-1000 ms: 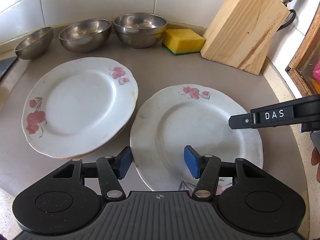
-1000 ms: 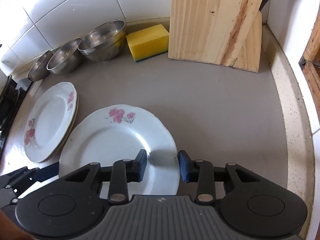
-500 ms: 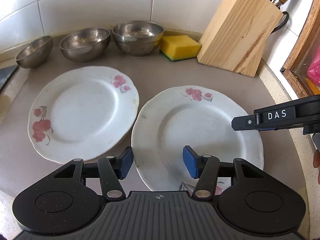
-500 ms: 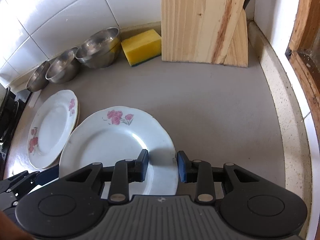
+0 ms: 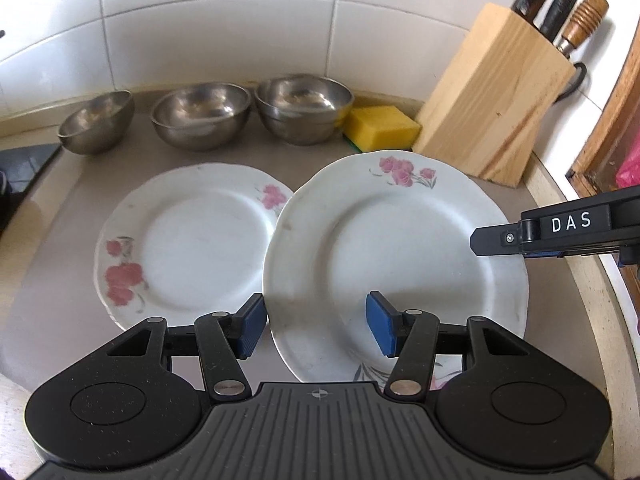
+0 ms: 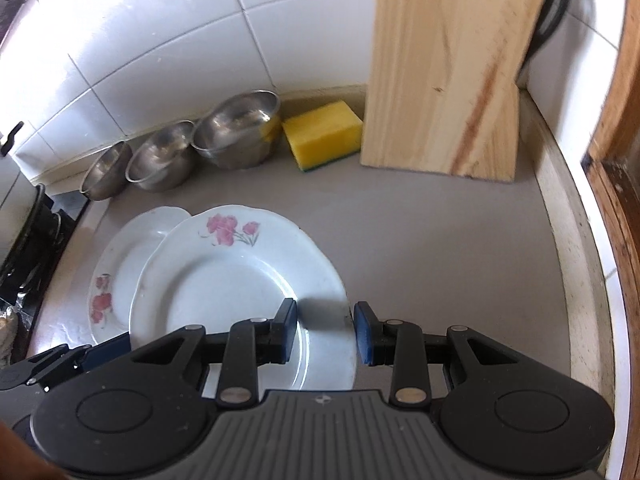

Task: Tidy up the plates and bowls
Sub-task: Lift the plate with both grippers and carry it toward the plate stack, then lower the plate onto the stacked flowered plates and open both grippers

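A white plate with pink flowers [image 5: 400, 248] is lifted off the counter, its left rim overlapping a second flowered plate stack [image 5: 188, 240] lying on the counter. My right gripper [image 6: 325, 332] is shut on the lifted plate's [image 6: 240, 280] right rim. My left gripper [image 5: 315, 326] is open, its fingers straddling the plate's near rim without pinching it. Three steel bowls [image 5: 204, 120] stand in a row against the tiled wall.
A yellow sponge [image 5: 380, 126] and a wooden knife block [image 5: 496, 112] stand at the back right. A wooden frame [image 6: 616, 200] borders the right side. A black stove [image 6: 28, 240] edges the left. The grey counter [image 6: 440, 248] lies bare right of the plates.
The right plate has risen off the counter and shifted left, now overlapping the left plate. Both grippers rose with it.
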